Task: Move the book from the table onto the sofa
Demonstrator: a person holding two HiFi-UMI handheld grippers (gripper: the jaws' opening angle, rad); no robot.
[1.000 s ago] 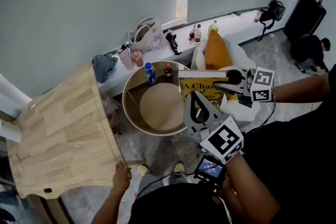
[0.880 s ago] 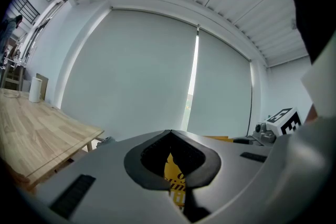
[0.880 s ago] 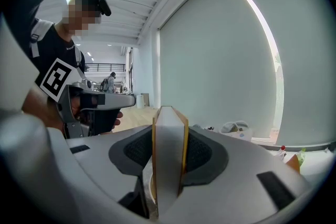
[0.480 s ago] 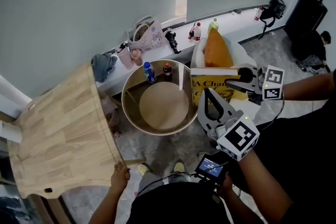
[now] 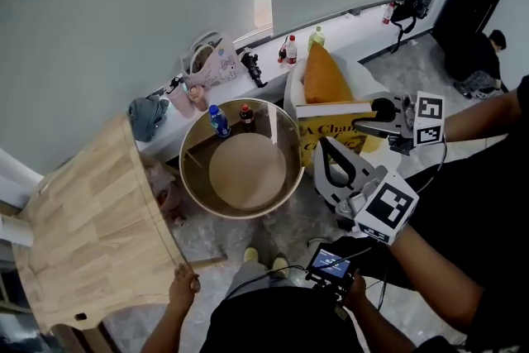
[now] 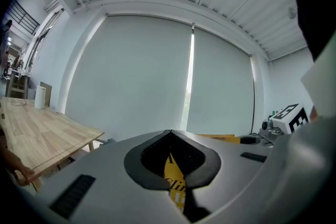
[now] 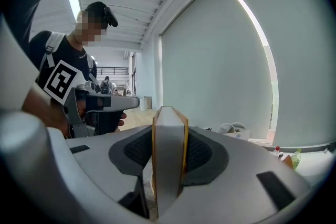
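Note:
The yellow book [image 5: 326, 136] hangs in the air between the round table [image 5: 192, 178] and the white sofa [image 5: 374, 88] with its orange cushion [image 5: 324, 78]. My right gripper [image 5: 357, 126] is shut on the book's top right part; in the right gripper view the book [image 7: 169, 155] stands edge-on between the pads of the right gripper [image 7: 169, 113]. My left gripper [image 5: 325, 148] reaches up from below and is shut on the book's lower edge. The yellow cover of the book [image 6: 176, 183] shows between the jaws of the left gripper [image 6: 170, 134].
Two bottles [image 5: 217, 120] stand at the round table's far rim. A wooden table [image 5: 83, 219] fills the left, with a hand [image 5: 183, 287] on its edge. Bags [image 5: 207, 62] and bottles [image 5: 289, 50] line the window ledge. A person stands close, seen in the right gripper view.
Both grippers have carried the book to the right, off the round table's edge and toward the sofa. Their hold on it looks the same.

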